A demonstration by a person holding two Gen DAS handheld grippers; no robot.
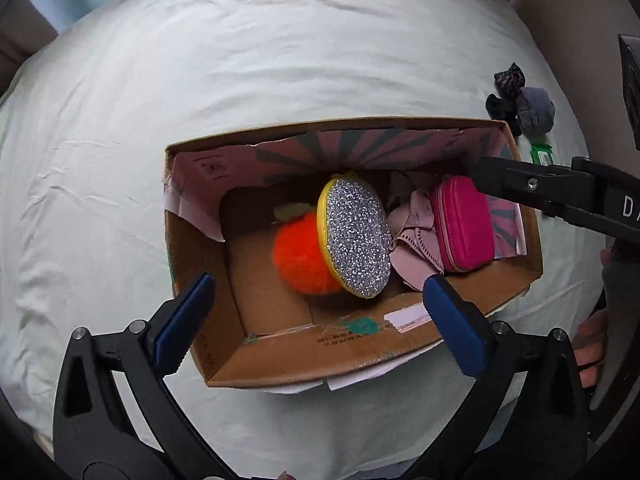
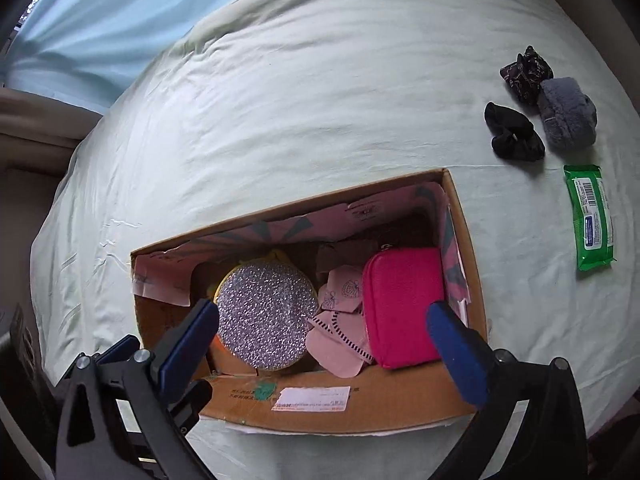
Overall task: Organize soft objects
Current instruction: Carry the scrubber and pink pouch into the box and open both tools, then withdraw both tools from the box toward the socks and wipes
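Note:
An open cardboard box (image 1: 320, 125) (image 2: 360, 400) sits on a pale green bedsheet. Inside it lie an orange plush ball (image 1: 298, 258), a round silver glitter pouch (image 1: 356, 236) (image 2: 262, 316) with a yellow rim, a pink cloth (image 1: 412, 248) (image 2: 340, 322) and a magenta zip case (image 1: 464, 224) (image 2: 404, 308). My left gripper (image 1: 320, 282) hangs open over the box's near side, nothing between its blue pads. My right gripper (image 2: 322, 309) is open above the pouch and case, also holding nothing. A black finger (image 1: 516, 182) of it reaches over the box's right end.
Outside the box to the right lie a black scrunchie (image 2: 514, 138), a patterned dark scrunchie (image 2: 526, 74), a grey fluffy scrunchie (image 2: 566, 118) and a green wipes pack (image 2: 590, 218). A hand (image 1: 592, 352) shows at the right edge. Blue fabric (image 2: 100, 32) lies beyond the bed.

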